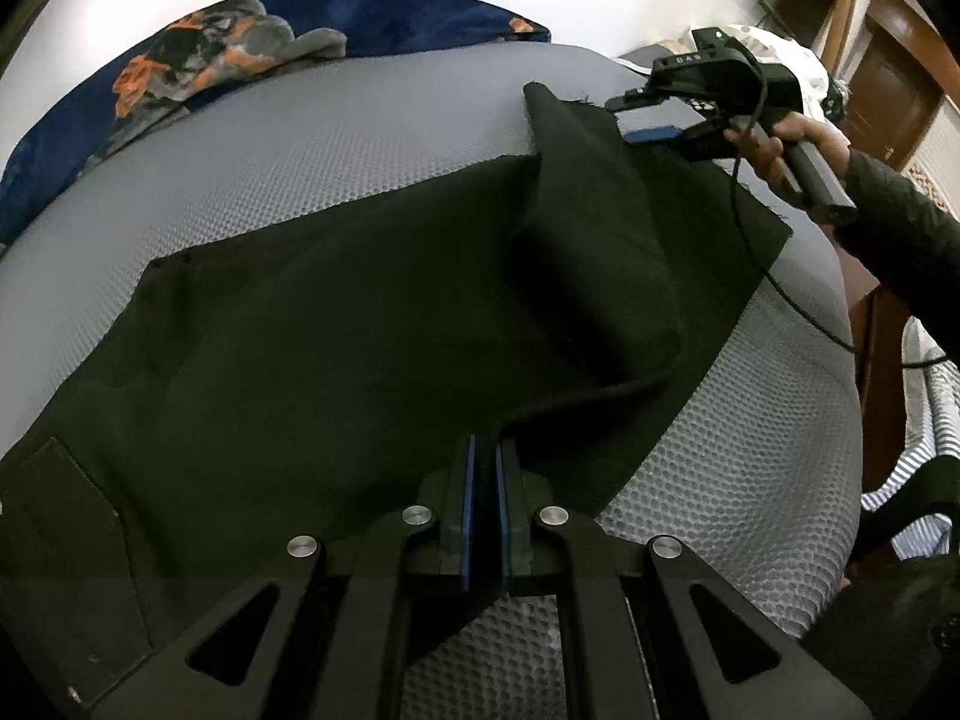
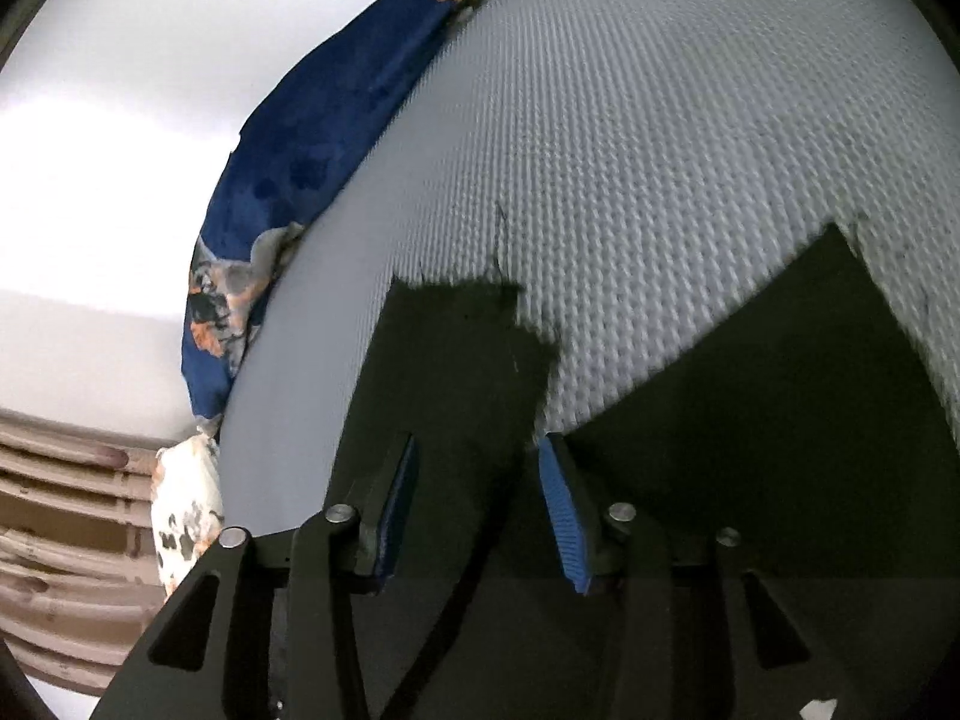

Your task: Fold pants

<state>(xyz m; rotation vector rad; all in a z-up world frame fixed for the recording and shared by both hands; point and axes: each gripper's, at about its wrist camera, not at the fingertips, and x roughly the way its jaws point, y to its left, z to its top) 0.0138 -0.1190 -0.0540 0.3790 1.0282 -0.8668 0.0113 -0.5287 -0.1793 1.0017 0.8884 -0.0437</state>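
A: What lies at the left of the left wrist view?

B: A blue blanket (image 1: 384,12) with orange and grey patches is bunched at the far left edge of a bed, whose grey textured mattress (image 1: 360,138) fills most of the frame. Black pants (image 1: 336,324) are spread across the mattress, with a stitched pocket at the near left corner.

A: And in the middle?

B: The left tongs (image 1: 486,480) are clenched on a raised fold of the pants, their blue pads pressed together on the cloth. From there a ridge of fabric rises toward the far right.

A: What is at the right?

B: The right tongs (image 1: 630,117), held in a person's hand (image 1: 786,141), sit at the lifted far corner of the pants. A dark cable hangs from them.

A: What does the right wrist view show?

B: The same blanket (image 2: 336,120) at the left, then the mattress (image 2: 660,120). The right tongs (image 2: 480,480) are released, pads spread, with a frayed pants (image 2: 456,360) corner lying between them; whether it touches either pad I cannot tell.
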